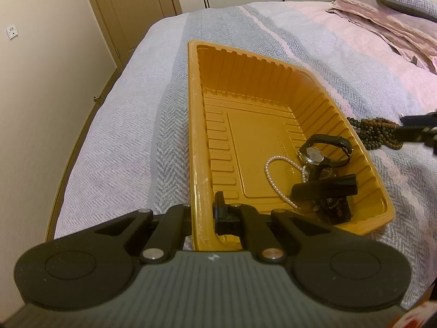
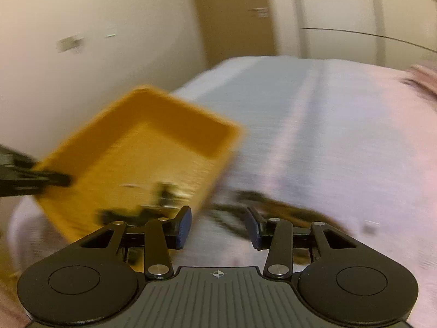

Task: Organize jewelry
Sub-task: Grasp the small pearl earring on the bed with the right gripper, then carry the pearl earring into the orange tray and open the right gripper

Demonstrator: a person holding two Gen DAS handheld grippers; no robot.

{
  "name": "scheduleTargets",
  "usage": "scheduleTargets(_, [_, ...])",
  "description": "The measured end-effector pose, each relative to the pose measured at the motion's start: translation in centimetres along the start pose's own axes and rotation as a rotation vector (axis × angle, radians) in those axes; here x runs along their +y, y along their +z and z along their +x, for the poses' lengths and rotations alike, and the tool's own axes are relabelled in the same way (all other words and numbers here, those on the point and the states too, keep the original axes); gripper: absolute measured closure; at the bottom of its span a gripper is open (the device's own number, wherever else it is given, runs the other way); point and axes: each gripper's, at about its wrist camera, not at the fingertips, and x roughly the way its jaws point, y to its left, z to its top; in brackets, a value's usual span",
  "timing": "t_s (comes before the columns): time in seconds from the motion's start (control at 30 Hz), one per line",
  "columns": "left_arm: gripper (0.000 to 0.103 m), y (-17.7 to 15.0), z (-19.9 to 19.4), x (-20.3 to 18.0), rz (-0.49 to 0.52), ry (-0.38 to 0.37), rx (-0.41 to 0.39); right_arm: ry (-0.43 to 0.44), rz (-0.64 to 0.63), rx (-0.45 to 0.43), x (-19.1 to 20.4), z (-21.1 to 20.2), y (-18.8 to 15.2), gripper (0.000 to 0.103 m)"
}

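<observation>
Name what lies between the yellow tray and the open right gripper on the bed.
The brown bead necklace lies on the bedspread beside the yellow tray, short of the right gripper; the left wrist view shows it.

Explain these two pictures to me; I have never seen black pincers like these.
A person holds a two-finger gripper in each hand, each with a forward-looking camera. From the left one, the left gripper is shut on the rim of the ribbed orange plastic tray on the grey-and-pink bedspread. Inside lie a black-strapped wristwatch, a white pearl strand and other dark pieces. Brown wooden beads lie beside the tray. The blurred right view shows the right gripper open, holding nothing.
</observation>
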Motion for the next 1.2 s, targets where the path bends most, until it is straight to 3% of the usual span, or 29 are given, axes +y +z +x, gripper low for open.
scheduleTargets(0.13, [0.101, 0.1, 0.0, 0.0, 0.001, 0.0, 0.001, -0.189, 0.035, 0.007, -4.9, -1.0, -0.9, 0.059])
scheduleTargets(0.27, [0.101, 0.1, 0.0, 0.0, 0.002, 0.003, 0.003, -0.283, 0.078, 0.017, -8.8, -1.0, -1.2, 0.059])
scheduleTargets(0.5, [0.101, 0.3, -0.1, -0.1, 0.002, 0.009, 0.008, -0.298, 0.054, 0.059, -11.4, 0.9, -1.2, 0.063])
scheduleTargets(0.57, [0.101, 0.3, -0.1, -0.1, 0.001, 0.01, 0.009, -0.296, 0.032, 0.068, -11.5, 1.9, -1.3, 0.071])
scheduleTargets(0.83, [0.101, 0.3, -0.1, -0.2, 0.001, 0.01, 0.011, -0.297, -0.027, 0.116, -11.8, 4.9, -1.6, 0.081])
scheduleTargets(0.97, [0.101, 0.3, -0.1, -0.2, -0.002, 0.012, 0.011, -0.3, -0.03, 0.129, -11.9, 5.7, -1.7, 0.094])
scheduleTargets(1.2, [0.101, 0.3, -0.2, -0.2, -0.001, 0.012, 0.01, -0.321, -0.081, 0.092, -10.5, 4.6, -1.4, 0.095])
